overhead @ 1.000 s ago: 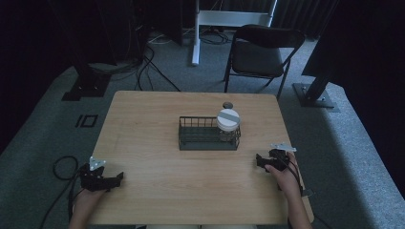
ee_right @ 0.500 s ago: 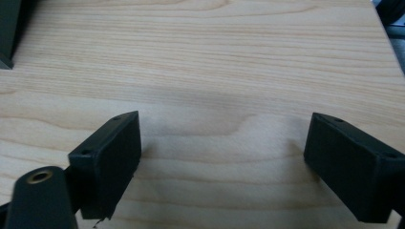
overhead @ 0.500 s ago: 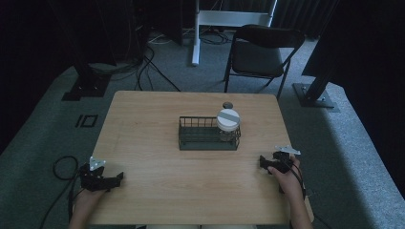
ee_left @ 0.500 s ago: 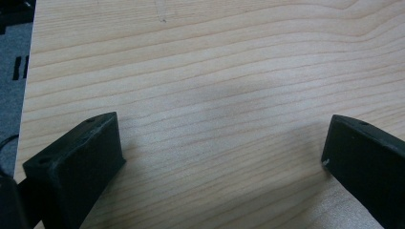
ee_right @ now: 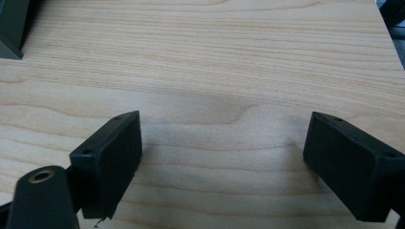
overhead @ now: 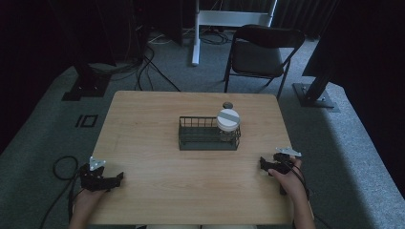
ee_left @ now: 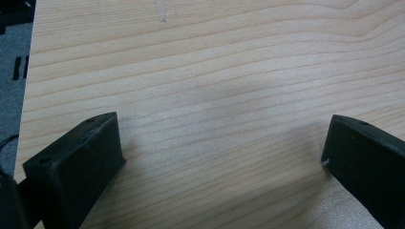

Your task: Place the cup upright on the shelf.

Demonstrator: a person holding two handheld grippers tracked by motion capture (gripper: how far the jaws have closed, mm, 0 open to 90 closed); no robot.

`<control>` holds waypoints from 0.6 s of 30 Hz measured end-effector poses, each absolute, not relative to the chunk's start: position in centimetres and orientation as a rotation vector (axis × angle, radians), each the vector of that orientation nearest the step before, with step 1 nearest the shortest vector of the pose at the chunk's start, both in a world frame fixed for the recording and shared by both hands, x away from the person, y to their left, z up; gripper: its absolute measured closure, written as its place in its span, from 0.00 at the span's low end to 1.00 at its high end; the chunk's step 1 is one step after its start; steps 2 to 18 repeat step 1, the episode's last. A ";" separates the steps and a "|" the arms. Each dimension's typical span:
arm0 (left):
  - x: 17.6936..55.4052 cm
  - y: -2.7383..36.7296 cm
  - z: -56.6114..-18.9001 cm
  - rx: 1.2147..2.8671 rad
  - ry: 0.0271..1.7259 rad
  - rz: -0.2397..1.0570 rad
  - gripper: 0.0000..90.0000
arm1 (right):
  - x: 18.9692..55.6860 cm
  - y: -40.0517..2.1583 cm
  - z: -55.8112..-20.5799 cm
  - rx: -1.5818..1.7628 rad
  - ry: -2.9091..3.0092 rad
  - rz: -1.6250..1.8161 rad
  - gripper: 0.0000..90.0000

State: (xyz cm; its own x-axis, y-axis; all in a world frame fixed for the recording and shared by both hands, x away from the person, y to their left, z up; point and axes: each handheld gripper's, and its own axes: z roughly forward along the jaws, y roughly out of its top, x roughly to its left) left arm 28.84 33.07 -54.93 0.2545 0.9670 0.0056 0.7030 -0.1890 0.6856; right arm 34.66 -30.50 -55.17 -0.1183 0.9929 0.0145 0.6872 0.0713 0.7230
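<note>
A black wire basket point(overhead: 205, 135) stands in the middle of the wooden table point(overhead: 157, 114). A jar with a white lid point(overhead: 228, 119) sits in the basket's right end. Just behind it, a small dark round object point(overhead: 228, 105) lies on the table. My left gripper point(overhead: 118, 178) rests near the front left corner, open, its jaws wide apart over bare wood point(ee_left: 222, 148). Near the front right edge my right gripper point(overhead: 263, 164) is held by a hand, also open with nothing between its jaws point(ee_right: 222, 152). A corner of the basket point(ee_right: 10, 28) shows at the top left of the right gripper view.
A black folding chair point(overhead: 260, 52) stands beyond the table's far right corner. Cables point(overhead: 143, 62) and stand bases point(overhead: 315, 95) lie on the grey carpet around the table. A cable point(overhead: 59, 167) trails from the left gripper off the table's left side.
My right gripper has drawn back slightly toward the table's near edge. The left gripper, basket and jar have not moved.
</note>
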 end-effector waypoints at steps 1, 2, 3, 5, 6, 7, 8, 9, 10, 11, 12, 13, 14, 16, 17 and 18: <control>28.8 33.1 -54.9 1.965 1.511 0.606 0.00 | 34.7 -30.5 -55.2 1.663 1.861 0.810 0.14; 28.8 33.1 -54.9 1.965 1.511 0.606 0.00 | 34.7 -30.5 -55.2 1.663 1.861 0.810 0.14; 28.8 33.1 -54.9 1.965 1.511 0.606 0.00 | 34.7 -30.5 -55.2 1.663 1.861 0.810 0.14; 28.8 33.1 -54.9 1.965 1.511 0.606 0.00 | 34.7 -30.5 -55.2 1.663 1.861 0.810 0.14; 28.8 33.1 -54.9 1.965 1.511 0.606 0.00 | 34.7 -30.5 -55.2 1.663 1.861 0.810 0.14; 28.8 33.1 -54.9 1.965 1.511 0.606 0.00 | 34.7 -30.5 -55.2 1.663 1.861 0.810 0.14; 28.8 33.1 -54.9 1.965 1.511 0.606 0.00 | 34.7 -30.5 -55.2 1.663 1.861 0.810 0.14; 28.8 33.1 -54.9 1.965 1.511 0.606 0.00 | 34.7 -30.5 -55.2 1.663 1.861 0.810 0.14; 28.8 33.1 -54.9 1.965 1.511 0.606 0.00 | 34.7 -30.5 -55.2 1.663 1.861 0.810 0.14; 28.8 33.1 -54.9 1.965 1.511 0.606 0.00 | 34.7 -30.5 -55.2 1.663 1.861 0.810 0.14; 28.8 33.1 -54.9 1.965 1.511 0.606 0.00 | 34.7 -30.5 -55.2 1.663 1.861 0.810 0.14; 28.8 33.1 -54.9 1.965 1.511 0.606 0.00 | 34.7 -30.5 -55.2 1.663 1.861 0.810 0.14; 28.8 33.1 -54.9 1.965 1.511 0.606 0.00 | 34.7 -30.5 -55.2 1.663 1.861 0.810 0.14; 28.8 33.1 -54.9 1.965 1.511 0.606 0.00 | 34.7 -30.5 -55.2 1.663 1.861 0.810 0.14; 28.8 33.1 -54.9 1.965 1.511 0.606 0.00 | 34.7 -30.5 -55.2 1.663 1.861 0.810 0.14; 28.8 33.1 -54.9 1.965 1.511 0.606 0.00 | 34.7 -30.5 -55.2 1.663 1.861 0.810 0.14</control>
